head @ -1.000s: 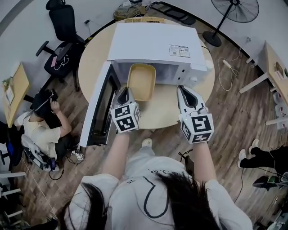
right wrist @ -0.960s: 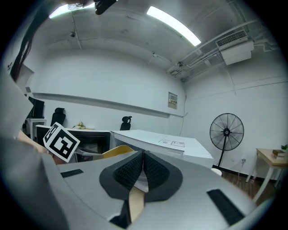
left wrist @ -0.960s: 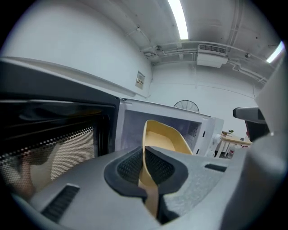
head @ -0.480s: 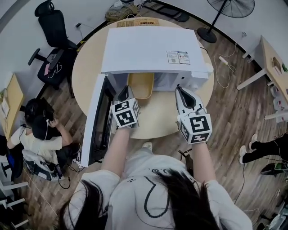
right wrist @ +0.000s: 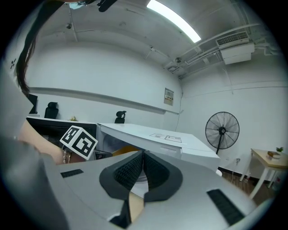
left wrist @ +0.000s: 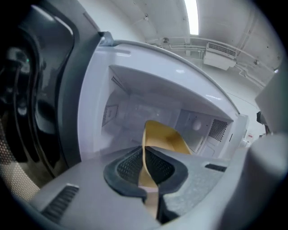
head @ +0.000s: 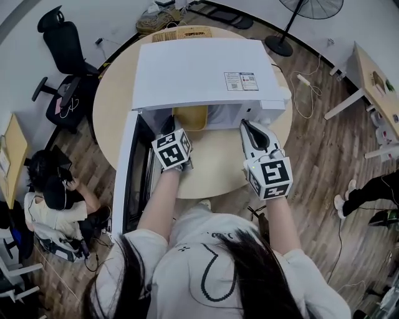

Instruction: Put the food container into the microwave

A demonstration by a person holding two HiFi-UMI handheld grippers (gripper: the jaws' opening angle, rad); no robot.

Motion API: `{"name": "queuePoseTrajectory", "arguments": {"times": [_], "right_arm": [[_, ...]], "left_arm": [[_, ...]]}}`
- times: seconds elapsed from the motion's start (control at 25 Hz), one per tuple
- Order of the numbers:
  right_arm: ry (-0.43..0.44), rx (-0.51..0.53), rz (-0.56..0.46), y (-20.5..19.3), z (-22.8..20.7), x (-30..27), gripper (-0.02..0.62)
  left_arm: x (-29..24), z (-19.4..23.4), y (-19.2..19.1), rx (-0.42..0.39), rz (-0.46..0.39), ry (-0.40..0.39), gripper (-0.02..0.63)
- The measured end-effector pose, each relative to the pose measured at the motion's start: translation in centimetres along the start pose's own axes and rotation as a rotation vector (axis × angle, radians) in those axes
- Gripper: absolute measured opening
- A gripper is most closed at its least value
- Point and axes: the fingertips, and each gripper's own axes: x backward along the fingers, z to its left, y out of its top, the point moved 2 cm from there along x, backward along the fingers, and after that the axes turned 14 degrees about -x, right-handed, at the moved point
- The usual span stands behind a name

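Note:
The yellow food container (head: 191, 117) lies mostly inside the white microwave (head: 199, 71), with only its near part showing under the roof. My left gripper (head: 169, 127) is at the cavity mouth, shut on the container's near rim. In the left gripper view the thin yellow container (left wrist: 165, 136) runs from between the pads into the microwave cavity (left wrist: 135, 112), held by the left gripper (left wrist: 144, 156). My right gripper (head: 249, 128) hovers over the table in front of the microwave's control side, shut and holding nothing. In its own view the right gripper (right wrist: 143, 158) faces the microwave (right wrist: 157, 136).
The microwave door (head: 133, 167) hangs open to the left, past the round wooden table (head: 218, 159). A person (head: 53, 190) sits on the floor at the left. An office chair (head: 61, 45), a fan (head: 315, 7) and another table (head: 373, 81) stand around.
My left gripper has moved forward and pushed the yellow container deeper into the microwave; less of it shows now. The right gripper has stayed about where it was.

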Motion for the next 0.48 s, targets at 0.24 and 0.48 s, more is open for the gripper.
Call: {"name": "queuePoseTrajectory", "arguments": {"times": [0.24, 0.48], "right_arm": [[-0.008, 0.007, 0.007, -0.5, -0.3, 0.1, 0.029], [-0.009, 0.012, 0.014, -1.0, -0.3, 0.3, 0.029]], "left_arm": [[-1.9, 0.0, 0.0, 0.038, -0.002, 0.015, 0.021], [-3.4, -0.2, 0.0, 0.054, -0.008, 0.04, 0.021]]}}
